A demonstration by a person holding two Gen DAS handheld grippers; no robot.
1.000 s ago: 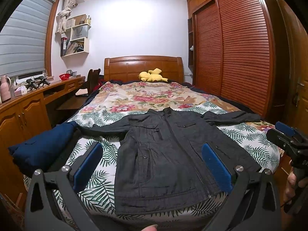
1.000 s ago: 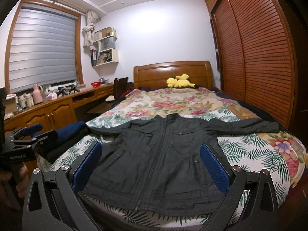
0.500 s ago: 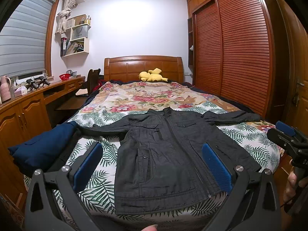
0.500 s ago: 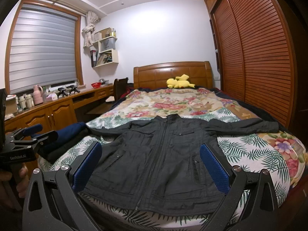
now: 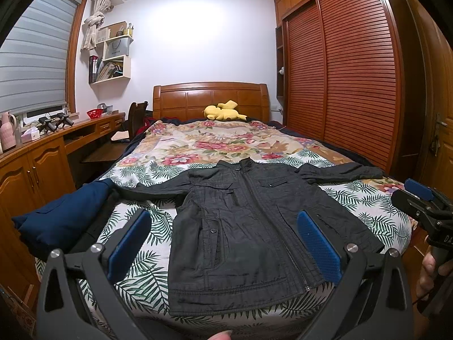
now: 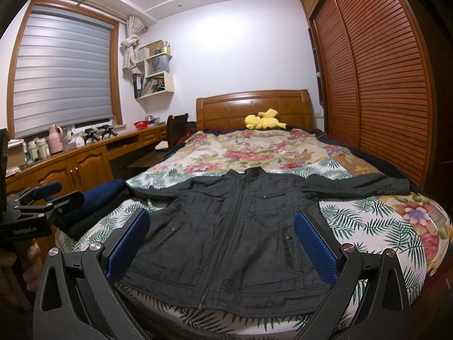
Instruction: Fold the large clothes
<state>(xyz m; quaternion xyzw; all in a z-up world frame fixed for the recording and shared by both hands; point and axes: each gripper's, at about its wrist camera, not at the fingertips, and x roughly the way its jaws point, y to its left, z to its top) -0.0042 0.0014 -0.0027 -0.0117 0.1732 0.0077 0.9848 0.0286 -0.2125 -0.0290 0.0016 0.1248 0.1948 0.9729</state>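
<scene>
A dark grey zip jacket (image 5: 249,226) lies flat, front up, on the foot of the bed, sleeves spread out to both sides; it also shows in the right wrist view (image 6: 235,226). My left gripper (image 5: 223,243) is open and empty, held in the air in front of the jacket's hem. My right gripper (image 6: 220,240) is open and empty at about the same height. The right gripper also shows at the right edge of the left wrist view (image 5: 424,206), and the left gripper shows at the left edge of the right wrist view (image 6: 42,201).
The bed (image 5: 220,147) has a floral and leaf-print cover. A dark blue garment (image 5: 62,218) lies over the bed's left edge. A yellow plush toy (image 5: 223,112) sits by the headboard. A wooden desk (image 5: 42,155) runs along the left; slatted wardrobe doors (image 5: 354,85) stand on the right.
</scene>
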